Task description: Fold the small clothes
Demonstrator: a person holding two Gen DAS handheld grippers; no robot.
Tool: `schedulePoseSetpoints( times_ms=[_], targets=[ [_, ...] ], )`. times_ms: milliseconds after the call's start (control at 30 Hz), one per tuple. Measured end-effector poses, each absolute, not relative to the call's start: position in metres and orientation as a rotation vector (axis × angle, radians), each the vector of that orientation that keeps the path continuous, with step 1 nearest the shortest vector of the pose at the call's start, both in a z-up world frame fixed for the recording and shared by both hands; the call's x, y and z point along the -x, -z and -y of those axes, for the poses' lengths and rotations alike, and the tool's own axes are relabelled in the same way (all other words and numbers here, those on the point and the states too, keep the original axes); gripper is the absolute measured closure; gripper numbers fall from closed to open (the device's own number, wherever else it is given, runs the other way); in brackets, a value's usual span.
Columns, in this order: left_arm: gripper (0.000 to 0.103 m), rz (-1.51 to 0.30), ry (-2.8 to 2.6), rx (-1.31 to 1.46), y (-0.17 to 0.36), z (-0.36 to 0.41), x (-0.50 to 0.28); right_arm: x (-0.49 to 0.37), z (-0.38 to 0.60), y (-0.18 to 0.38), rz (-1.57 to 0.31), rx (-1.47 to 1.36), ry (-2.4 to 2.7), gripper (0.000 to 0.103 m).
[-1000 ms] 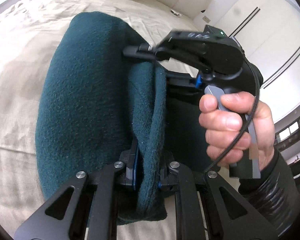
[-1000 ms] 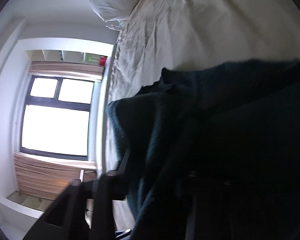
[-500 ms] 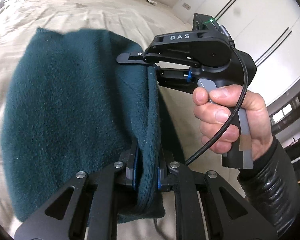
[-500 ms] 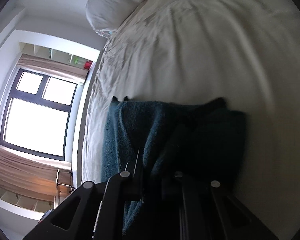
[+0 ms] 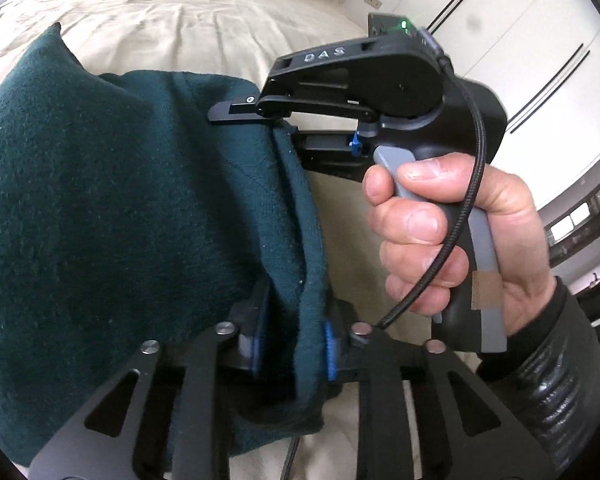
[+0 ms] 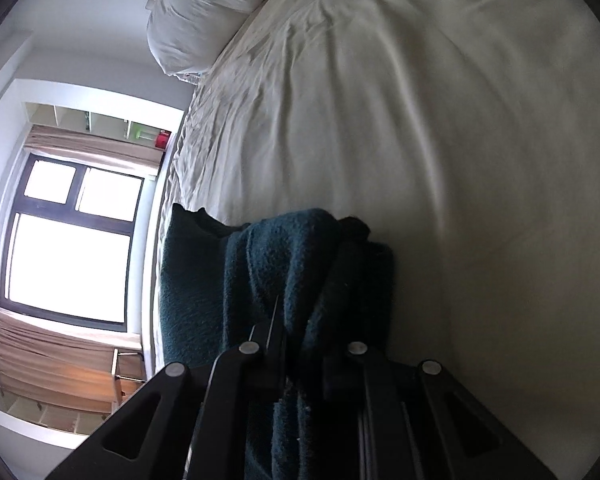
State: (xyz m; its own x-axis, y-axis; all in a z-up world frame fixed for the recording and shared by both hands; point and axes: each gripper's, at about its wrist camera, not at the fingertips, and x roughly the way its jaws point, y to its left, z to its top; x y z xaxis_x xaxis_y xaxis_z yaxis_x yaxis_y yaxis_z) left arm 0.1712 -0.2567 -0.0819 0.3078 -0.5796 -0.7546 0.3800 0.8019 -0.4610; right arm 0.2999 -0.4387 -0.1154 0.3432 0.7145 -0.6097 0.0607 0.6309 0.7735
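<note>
a cream bedsheet point(image 5: 188, 20), creased into soft ridges, covers the bed, with plump white pillows point(image 6: 196, 12) at the far end, white wardrobe doors point(image 5: 532, 60) with thin dark slots to the right, and a dark-framed window point(image 6: 68, 248) with a beige blind beyond the bed's edge. the dark green fleece garment point(image 5: 100, 208), thick and fuzzy, lies on the sheet and fills most of the left wrist view, hiding the bed beneath. the left gripper point(image 5: 292, 340) has just been parting its jaws; the folded fleece edge sits between the blue ribbed pads point(image 5: 329, 344), the left pad now standing off the cloth. the right gripper point(image 5: 276, 120), matte black plastic gripped by a hand point(image 5: 440, 240) in a glossy black sleeve point(image 5: 552, 392), is clamped on the same fleece edge farther along. a braided black cable point(image 5: 460, 216) crosses the fingers.
</note>
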Motion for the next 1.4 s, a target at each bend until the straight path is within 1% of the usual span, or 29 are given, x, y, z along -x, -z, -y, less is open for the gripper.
schedulePoseSetpoints(
  times_ms=[67,100,133,167,300,367,433,633,700,800,967,1033,1100,1133,1167,1333,1367,1400],
  targets=[
    [0.068,-1.089,0.667,0.227,0.075,0.244,-0.163,-0.293,0.443,0.114,-1.16,-0.835,-0.499,0.08],
    [0.057,-1.092,0.675,0.247,0.068,0.23,-0.156,-0.286,0.446,0.11,-1.147,-0.835,-0.509,0.076],
    [0.048,-1.079,0.679,0.263,0.062,0.222,-0.154,-0.28,0.448,0.107,-1.136,-0.83,-0.511,0.069],
    [0.047,-1.047,0.669,0.274,0.054,0.209,-0.148,-0.273,0.45,0.105,-1.128,-0.828,-0.505,0.068],
    [0.046,-0.915,0.565,0.282,0.018,0.152,-0.142,-0.236,0.453,0.091,-1.094,-0.821,-0.496,0.065],
    [0.046,-0.883,0.515,0.262,0.013,0.14,-0.148,-0.221,0.445,0.087,-1.098,-0.794,-0.485,0.065],
    [0.046,-0.897,0.481,0.263,0.017,0.132,-0.159,-0.206,0.432,0.083,-1.111,-0.743,-0.472,0.065],
    [0.047,-0.969,0.431,0.136,0.064,0.151,-0.168,-0.174,0.404,0.079,-1.185,-0.571,-0.374,0.062],
    [0.047,-0.958,0.424,0.122,0.066,0.158,-0.166,-0.163,0.4,0.075,-1.176,-0.543,-0.355,0.058],
    [0.046,-0.964,0.423,0.09,0.073,0.166,-0.167,-0.153,0.383,0.067,-1.178,-0.403,-0.305,0.058],
    [0.046,-0.967,0.424,0.082,0.077,0.169,-0.165,-0.145,0.376,0.058,-1.157,-0.397,-0.298,0.058],
    [0.046,-0.971,0.425,0.079,0.075,0.17,-0.171,-0.133,0.383,0.049,-1.137,-0.455,-0.323,0.058],
    [0.046,-0.976,0.426,0.092,0.073,0.17,-0.175,-0.119,0.391,0.032,-1.074,-0.473,-0.318,0.055],
    [0.046,-0.981,0.429,0.104,0.075,0.171,-0.179,-0.118,0.391,0.028,-1.061,-0.454,-0.295,0.048],
    [0.046,-0.986,0.432,0.119,0.075,0.17,-0.18,-0.115,0.392,0.026,-1.064,-0.436,-0.275,0.046],
    [0.046,-0.997,0.438,0.145,0.076,0.17,-0.183,-0.117,0.376,0.045,-1.109,-0.356,-0.241,0.046],
    [0.046,-0.998,0.441,0.145,0.076,0.169,-0.184,-0.12,0.374,0.051,-1.115,-0.332,-0.203,0.047],
    [0.046,-0.998,0.446,0.144,0.076,0.168,-0.184,-0.123,0.374,0.057,-1.118,-0.328,-0.176,0.05]
  ],
)
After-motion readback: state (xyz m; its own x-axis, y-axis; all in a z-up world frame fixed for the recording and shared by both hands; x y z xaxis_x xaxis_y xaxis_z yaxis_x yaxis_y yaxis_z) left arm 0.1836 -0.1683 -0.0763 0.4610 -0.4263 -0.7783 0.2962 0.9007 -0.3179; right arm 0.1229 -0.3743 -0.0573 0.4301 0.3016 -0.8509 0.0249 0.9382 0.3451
